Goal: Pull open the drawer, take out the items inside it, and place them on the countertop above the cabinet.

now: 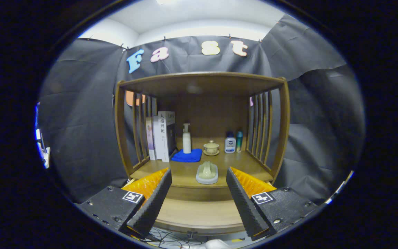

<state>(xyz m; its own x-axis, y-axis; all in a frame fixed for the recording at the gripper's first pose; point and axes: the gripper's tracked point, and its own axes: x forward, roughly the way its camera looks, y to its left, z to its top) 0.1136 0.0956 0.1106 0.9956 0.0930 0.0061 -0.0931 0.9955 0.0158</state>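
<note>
I see a pale green dish [207, 172] at the middle of the frame, on the desk [185, 173] near its front edge, its long axis running away from me. My tongs [199, 197] gape wide and empty at bottom centre, the dish just beyond them. Behind stand a lidded cup [211, 147], a pump bottle [187, 138] on a blue cloth [187, 156], books [162, 136] at left, two bottles [233, 141] at right.
</note>
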